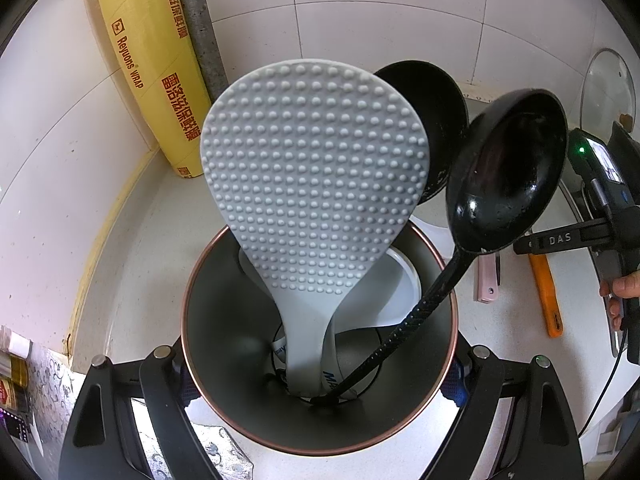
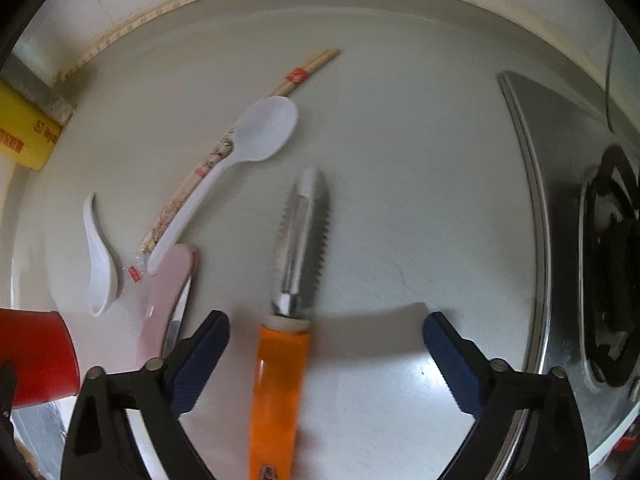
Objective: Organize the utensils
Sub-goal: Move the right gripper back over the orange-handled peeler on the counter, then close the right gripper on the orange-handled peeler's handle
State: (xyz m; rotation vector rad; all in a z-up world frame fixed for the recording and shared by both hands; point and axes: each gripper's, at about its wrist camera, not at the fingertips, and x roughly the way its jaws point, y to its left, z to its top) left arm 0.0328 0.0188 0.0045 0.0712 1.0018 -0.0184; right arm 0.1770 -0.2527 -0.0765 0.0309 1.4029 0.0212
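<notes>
Closest to the left wrist camera, the left tongs (image 1: pixel 320 376) are clenched around a dark metal utensil holder (image 1: pixel 224 352) with a copper-coloured rim, their blue pads (image 1: pixel 454 380) pressed against its outer wall on either side. Standing in the holder are a grey rice paddle (image 1: pixel 312 176) with a dimpled face, a white paddle (image 1: pixel 396 292) behind it, a black ladle (image 1: pixel 508 172) leaning to the right, and a second black ladle (image 1: pixel 432 120) at the back. Against the tiled wall behind leans a yellow roll of cling wrap (image 1: pixel 156 60). At the right edge of that view a hand (image 1: pixel 618 292) holds the other tool. From the right wrist camera, the right tongs (image 2: pixel 326 356) point down at the pale surface (image 2: pixel 400 160) with jaws spread wide and gripping nothing; an orange-handled peeler (image 2: pixel 280 384) lies between them, nearer the left pad, touched by neither, its toothed metal blade (image 2: pixel 304 240) pointing away from the camera. To the left lie a pink-handled knife (image 2: pixel 164 300), a white plastic spoon (image 2: pixel 236 164), a small white soup spoon (image 2: pixel 100 256) and a pair of wrapped chopsticks (image 2: pixel 224 152), the spoon resting across them. A red object (image 2: pixel 36 356) sits at the lower left edge, and a steel gas stove (image 2: pixel 568 200) fills the right side.
</notes>
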